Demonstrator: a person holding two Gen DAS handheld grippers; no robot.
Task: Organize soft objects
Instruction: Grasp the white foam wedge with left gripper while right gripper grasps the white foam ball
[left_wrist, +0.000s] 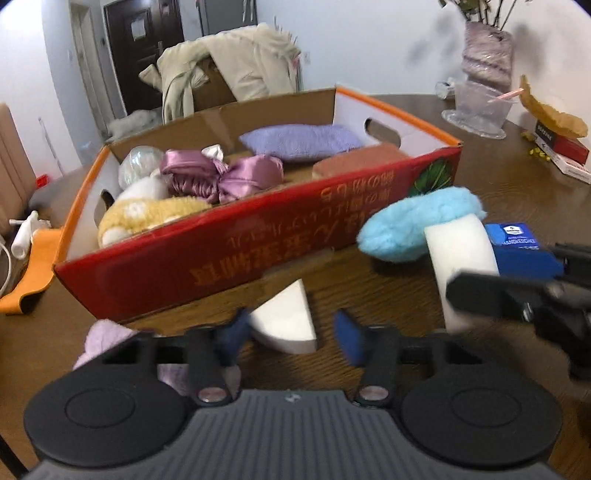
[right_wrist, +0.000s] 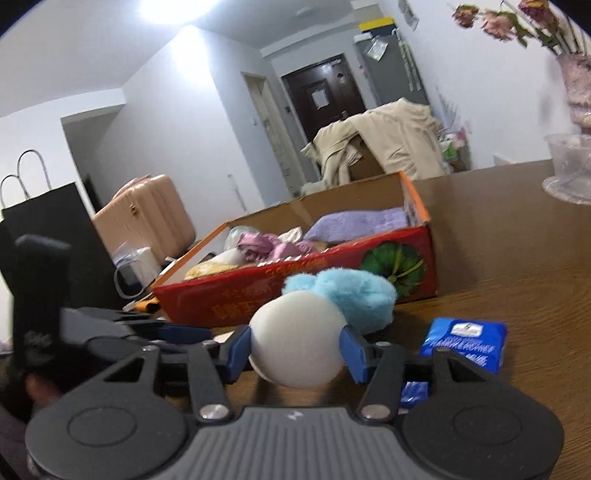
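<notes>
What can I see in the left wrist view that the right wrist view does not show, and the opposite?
Only the left wrist view shows the white wedge sponge lying between the left gripper fingers, and the brown sponge block inside the box.

Only the right wrist view shows the pink suitcase and black paper bag.

Both show the red box, the blue fluffy puff, the blue tissue pack, and the white sponge gripped by the right gripper.

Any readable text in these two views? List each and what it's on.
"HANDKERCHIEF": blue tissue pack, small print; the line above it and the logo are too blurred.
Orange characters on the red side of the cardboard box: upside down in the left view, blurred, not readable.
White lettering on the black-and-red box at the table's far right: too small to read.
Paper on the dark door: unreadable.
</notes>
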